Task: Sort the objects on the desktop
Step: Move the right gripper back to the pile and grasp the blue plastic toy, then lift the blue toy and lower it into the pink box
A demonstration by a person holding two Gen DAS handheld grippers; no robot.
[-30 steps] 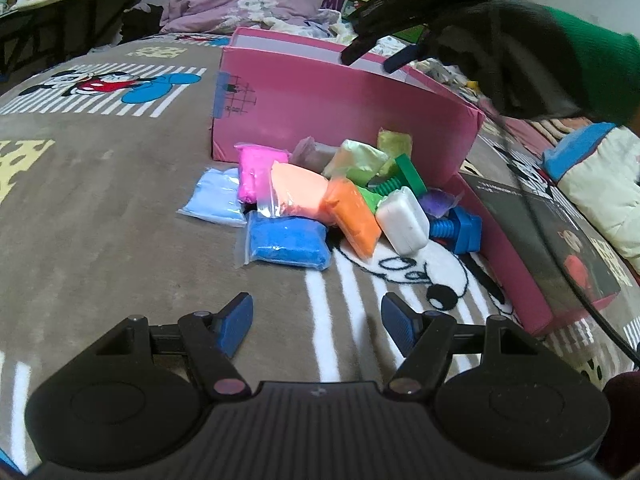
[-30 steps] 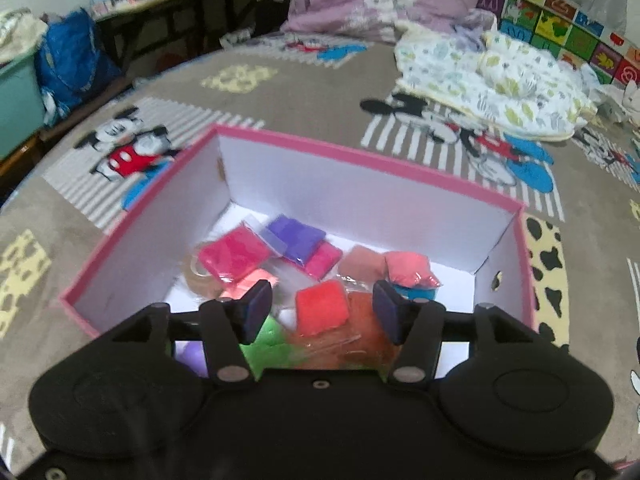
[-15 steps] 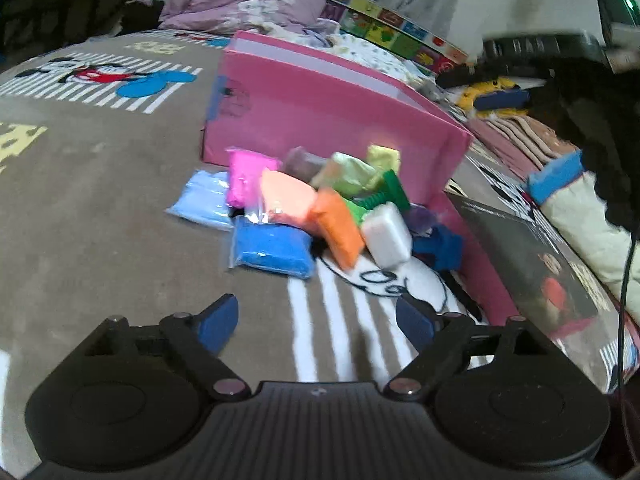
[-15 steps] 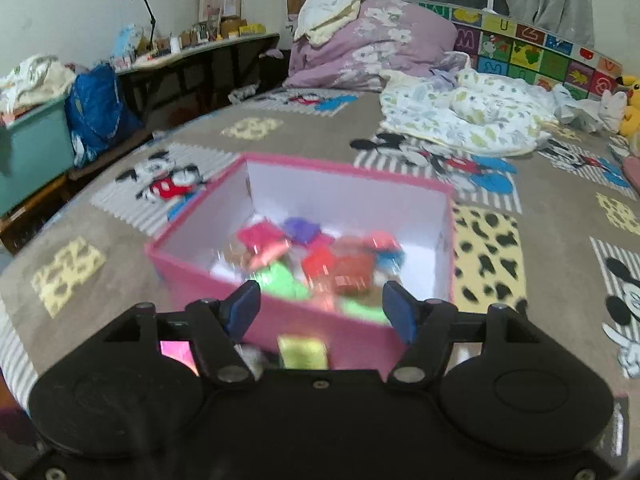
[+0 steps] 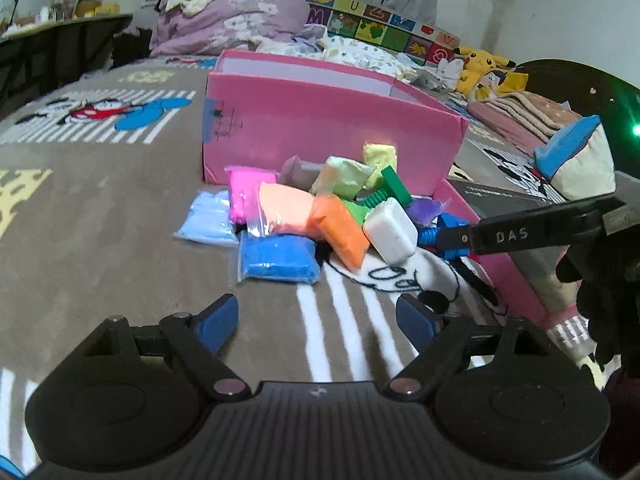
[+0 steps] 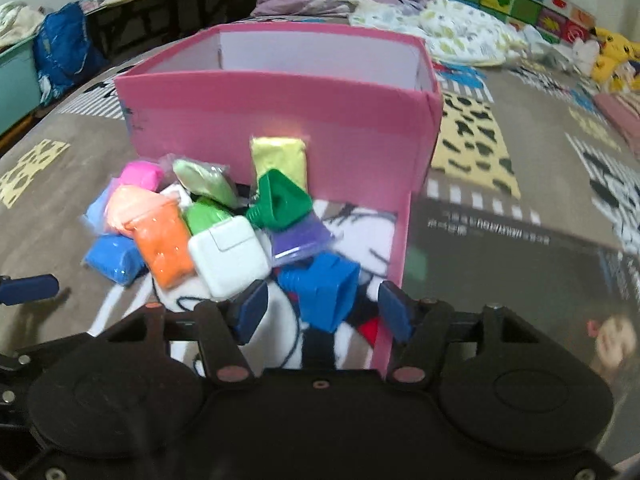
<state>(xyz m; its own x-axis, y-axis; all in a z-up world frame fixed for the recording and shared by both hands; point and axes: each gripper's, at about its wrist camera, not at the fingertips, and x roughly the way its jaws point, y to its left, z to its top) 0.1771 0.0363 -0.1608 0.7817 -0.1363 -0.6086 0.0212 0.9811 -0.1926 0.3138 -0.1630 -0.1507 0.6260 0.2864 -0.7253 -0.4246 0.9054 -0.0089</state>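
a brown cartoon-print carpet [image 5: 100,240] covers the floor; a purple floral quilt [image 5: 232,24] is heaped at the back, yellow plush toys [image 5: 486,70] sit by alphabet tiles [image 5: 372,26], and a blue bag [image 6: 66,52] leans beside a dark desk [image 6: 168,4]

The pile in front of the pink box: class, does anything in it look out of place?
Yes. Among the soft clay packets, such as the orange packet, lie a hard white charger and two toy bolts, the green bolt and the blue bolt. These are different kinds.
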